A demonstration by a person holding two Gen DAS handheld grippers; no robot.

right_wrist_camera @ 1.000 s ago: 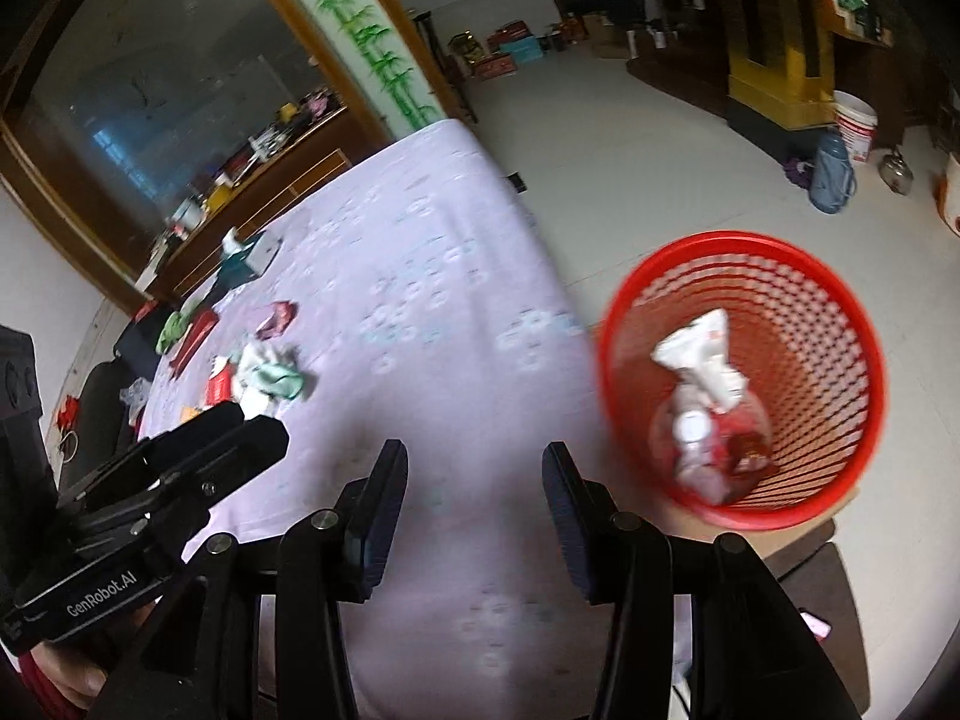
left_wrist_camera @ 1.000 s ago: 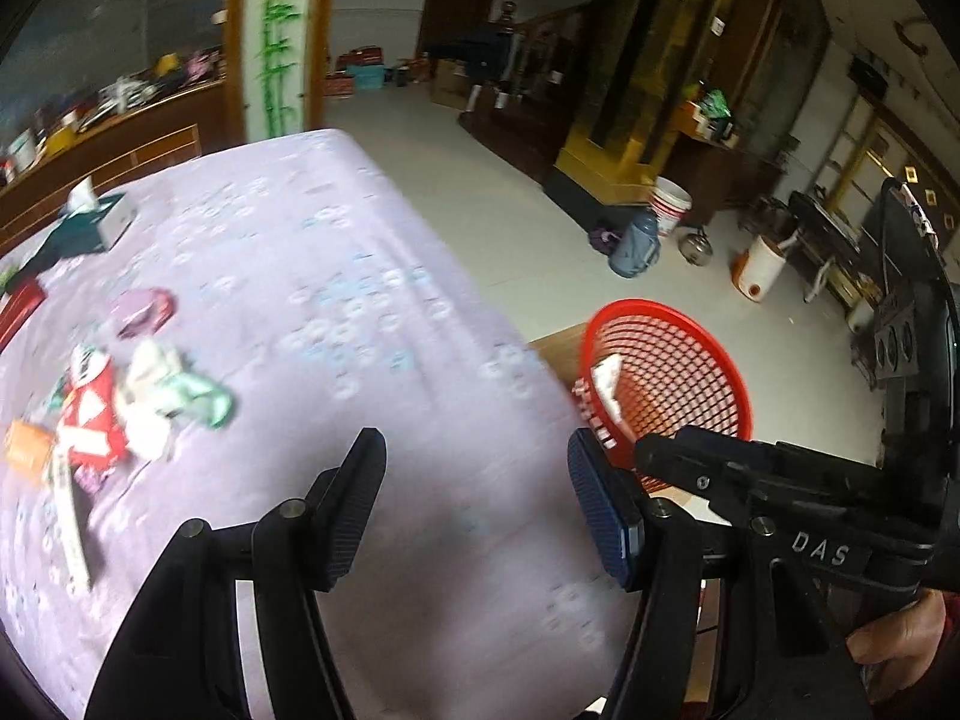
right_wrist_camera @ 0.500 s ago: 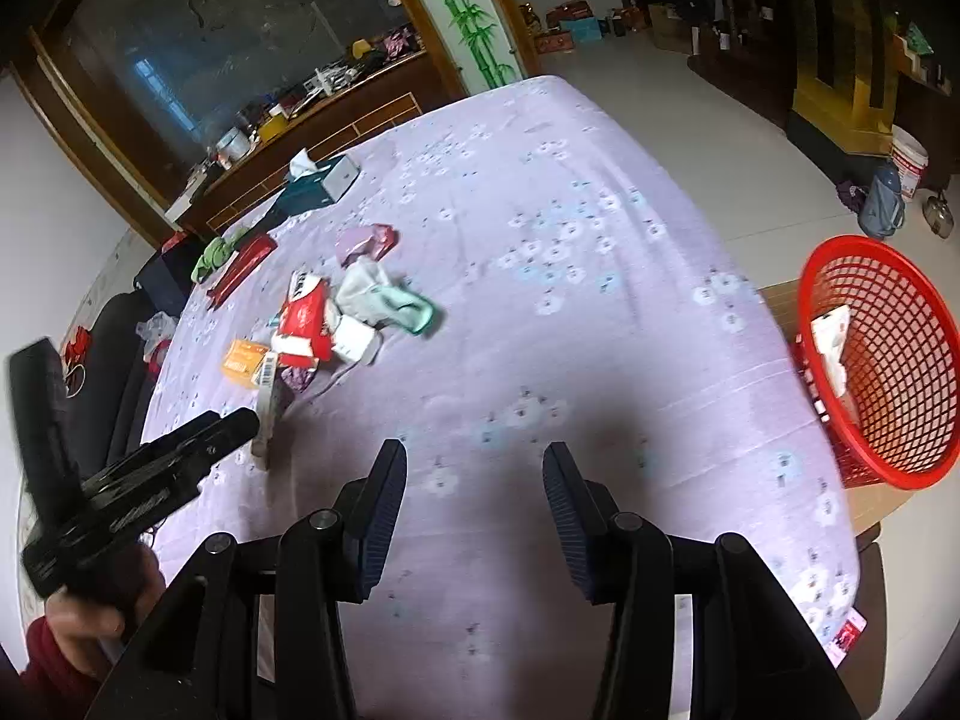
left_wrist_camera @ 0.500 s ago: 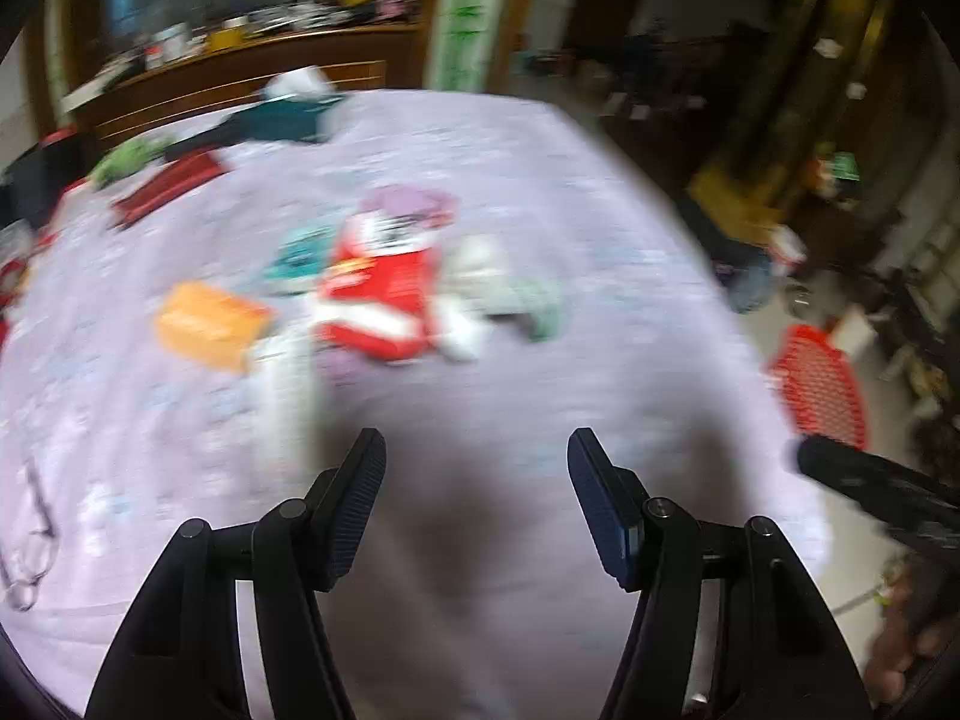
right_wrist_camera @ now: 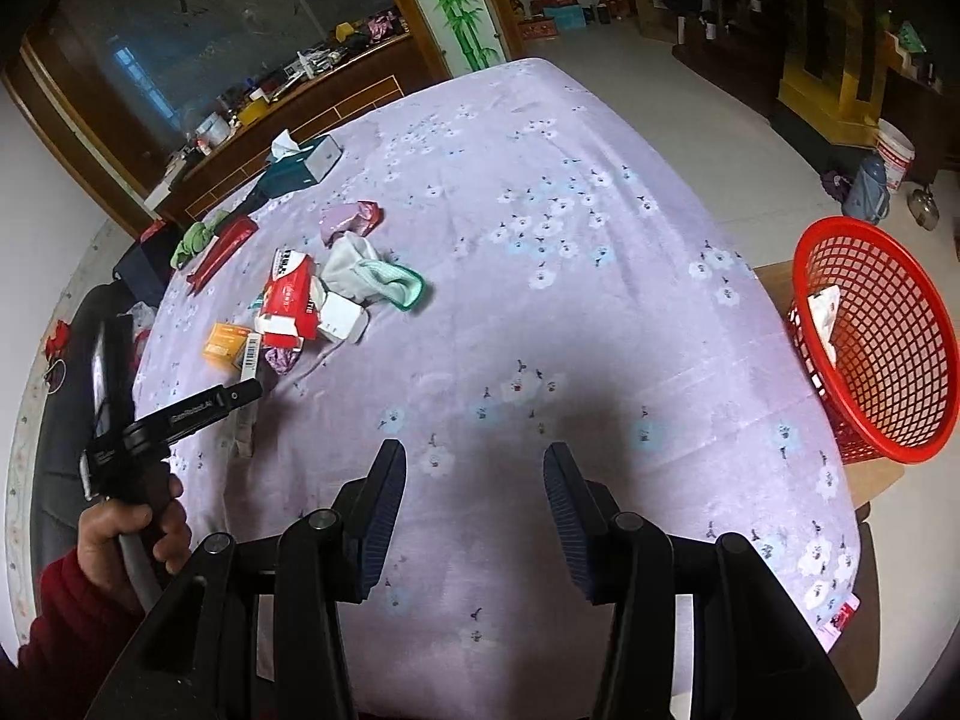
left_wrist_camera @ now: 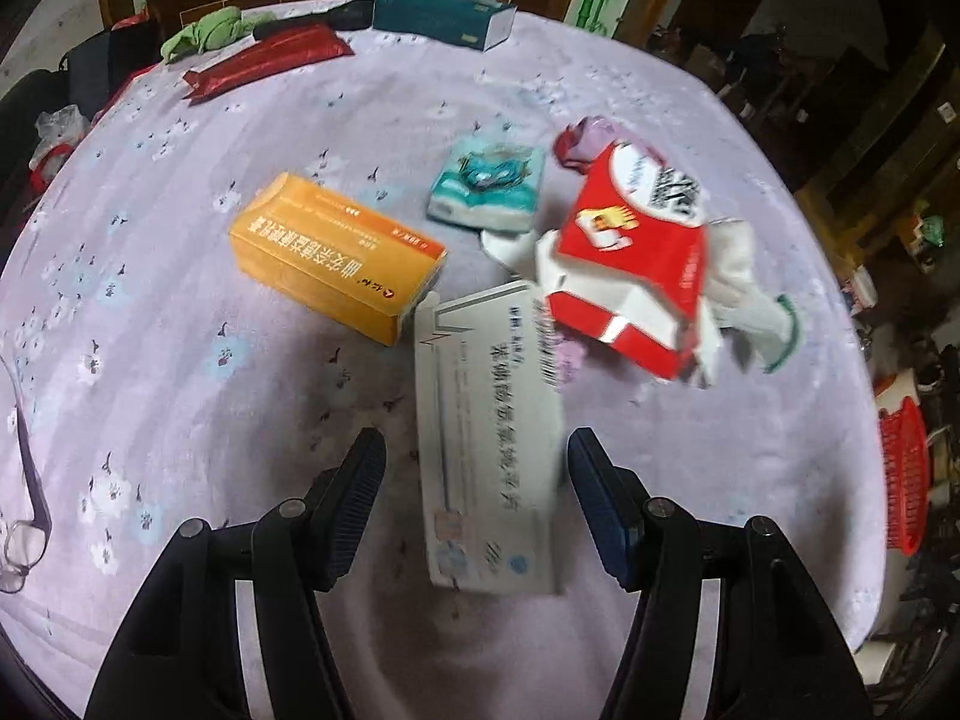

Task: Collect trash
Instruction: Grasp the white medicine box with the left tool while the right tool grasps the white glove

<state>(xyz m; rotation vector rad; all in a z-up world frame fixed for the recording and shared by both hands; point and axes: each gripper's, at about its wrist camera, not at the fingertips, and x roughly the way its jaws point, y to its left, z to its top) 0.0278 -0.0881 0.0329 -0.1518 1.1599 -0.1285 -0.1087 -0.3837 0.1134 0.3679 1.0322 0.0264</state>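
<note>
My left gripper (left_wrist_camera: 477, 480) is open and low over the lavender tablecloth, with a long white carton (left_wrist_camera: 489, 438) lying flat between its fingers. Past it sit an orange box (left_wrist_camera: 336, 258), a red-and-white packet (left_wrist_camera: 630, 264), a teal tissue pack (left_wrist_camera: 489, 186) and a white-green cloth (left_wrist_camera: 750, 300). My right gripper (right_wrist_camera: 474, 492) is open and empty above bare tablecloth, well short of the trash pile (right_wrist_camera: 294, 300). The red mesh basket (right_wrist_camera: 876, 336) stands off the table's right edge with white paper in it.
A teal tissue box (left_wrist_camera: 444, 15), a red pouch (left_wrist_camera: 270, 60) and a green cloth (left_wrist_camera: 204, 36) lie at the table's far side. Glasses (left_wrist_camera: 24, 516) rest at the left edge. A hand (right_wrist_camera: 132, 534) in a red sleeve holds the left tool. Floor and furniture lie beyond.
The left gripper swung away from the basket to the trash pile and now straddles the white carton. The right view shifted from over the basket back to the table.
</note>
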